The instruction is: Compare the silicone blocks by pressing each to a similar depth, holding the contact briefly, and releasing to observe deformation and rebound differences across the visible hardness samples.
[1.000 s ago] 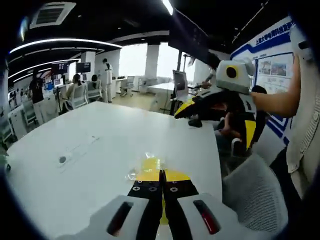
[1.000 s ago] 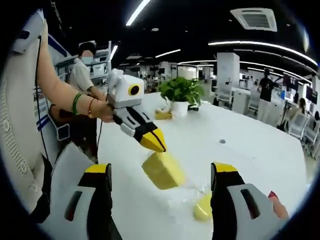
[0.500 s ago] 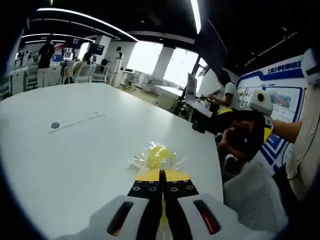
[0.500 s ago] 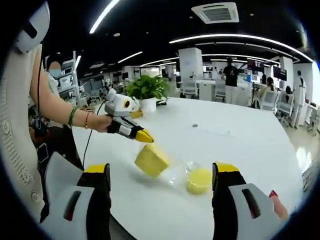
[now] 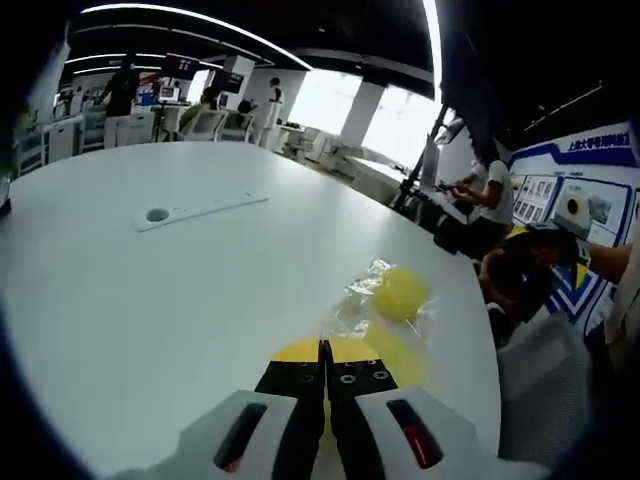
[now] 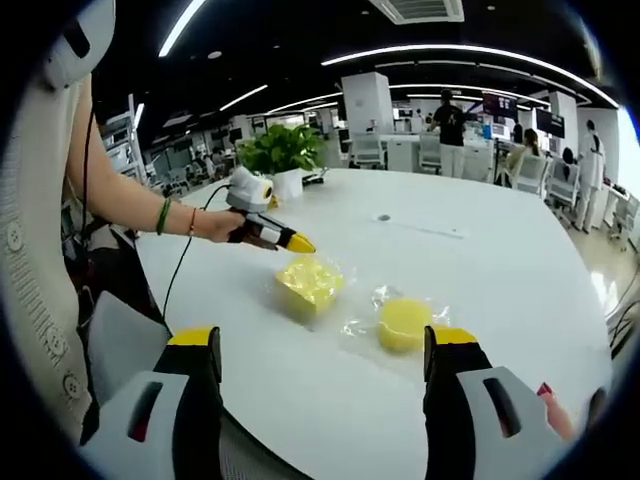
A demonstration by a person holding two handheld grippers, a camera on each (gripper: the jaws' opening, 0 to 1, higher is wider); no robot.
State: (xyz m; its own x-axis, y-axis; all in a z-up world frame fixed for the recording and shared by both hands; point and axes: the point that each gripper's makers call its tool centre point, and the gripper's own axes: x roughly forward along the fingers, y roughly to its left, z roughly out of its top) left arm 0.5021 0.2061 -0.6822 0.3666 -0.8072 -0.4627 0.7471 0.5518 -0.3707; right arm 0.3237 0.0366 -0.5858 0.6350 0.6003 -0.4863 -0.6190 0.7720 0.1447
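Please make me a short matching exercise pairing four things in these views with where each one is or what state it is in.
Things:
1. square block
2. round block
3. plant
4. left gripper

States or places:
A. jaws shut, tip right by the square block
B. in clear wrap, near the right gripper's own jaw
C. at the table's far end
D. in clear wrap, just past the yellow tip

Pairs: 1-D, 2-B, 3-C, 4-A

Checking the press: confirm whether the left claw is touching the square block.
No: in the right gripper view the left claw hangs just beside the square block, with a gap.
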